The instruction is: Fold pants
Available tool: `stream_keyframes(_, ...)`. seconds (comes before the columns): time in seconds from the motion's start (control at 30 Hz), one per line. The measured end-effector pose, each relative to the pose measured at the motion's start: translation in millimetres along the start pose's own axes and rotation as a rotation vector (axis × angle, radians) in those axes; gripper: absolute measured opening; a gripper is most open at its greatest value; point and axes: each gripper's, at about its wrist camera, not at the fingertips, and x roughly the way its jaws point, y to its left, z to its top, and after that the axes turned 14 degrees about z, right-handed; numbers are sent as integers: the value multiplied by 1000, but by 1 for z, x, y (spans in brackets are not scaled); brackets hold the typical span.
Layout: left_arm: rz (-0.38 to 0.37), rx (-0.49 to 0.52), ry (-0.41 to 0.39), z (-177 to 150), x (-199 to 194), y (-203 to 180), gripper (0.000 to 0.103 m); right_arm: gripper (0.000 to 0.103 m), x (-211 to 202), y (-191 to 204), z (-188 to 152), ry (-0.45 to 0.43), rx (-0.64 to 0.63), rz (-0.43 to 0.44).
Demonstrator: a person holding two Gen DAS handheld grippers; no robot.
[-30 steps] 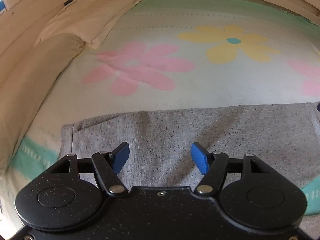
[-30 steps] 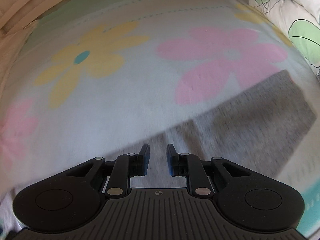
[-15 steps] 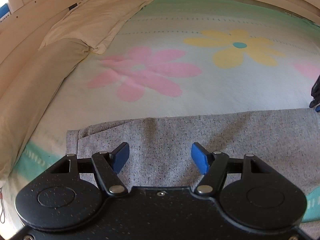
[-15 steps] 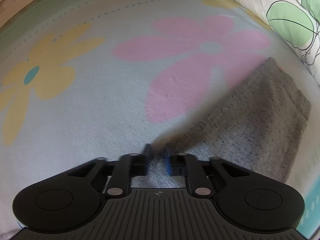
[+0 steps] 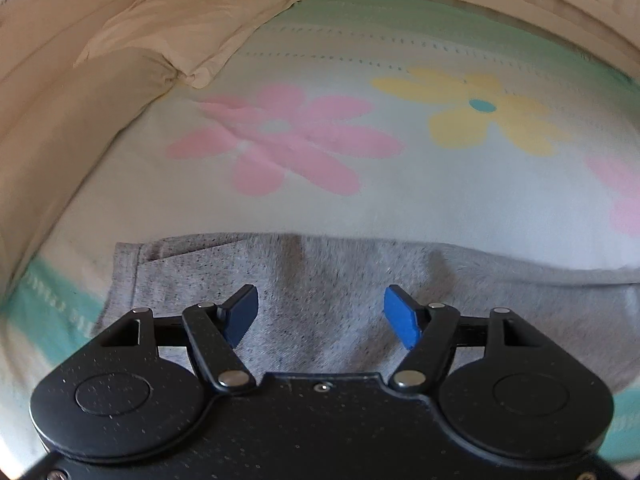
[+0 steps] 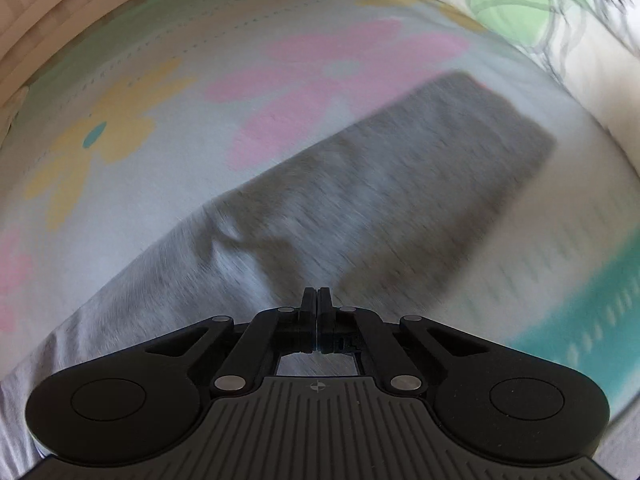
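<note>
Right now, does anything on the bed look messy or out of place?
Only a small pucker in the grey pants, a raised wrinkle near their upper edge in the right wrist view. Otherwise they lie flat on the flowered sheet.

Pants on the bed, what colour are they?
Speckled heather grey pants, clearest in the left wrist view.

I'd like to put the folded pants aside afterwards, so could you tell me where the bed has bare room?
Bare sheet lies beyond the grey pants, up to the cream pillow. The near strip is taken by the pants.
</note>
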Motion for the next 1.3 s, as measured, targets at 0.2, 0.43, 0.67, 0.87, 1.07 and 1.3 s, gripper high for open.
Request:
stream_keyframes(0.2,-50,-118,96,13,20,6,77,11,-15,-9,20,-40,-47,146)
stream_keyframes(0.43,41,-71,95,8,31,0,77,51,20,57,45,112,-672,337)
stream_keyframes(0.67,70,-40,96,8,37,3,77,51,40,83,40,140,-1075,306)
stream_keyframes(0.87,84,-68,103,10,42,13,77,51,66,93,37,303,-1268,246)
stream_keyframes(1.07,89,-39,102,8,45,8,77,51,91,100,41,371,-1263,230)
stream_keyframes(1.3,72,-33,84,6,42,7,77,5,57,91,25,424,-1299,306)
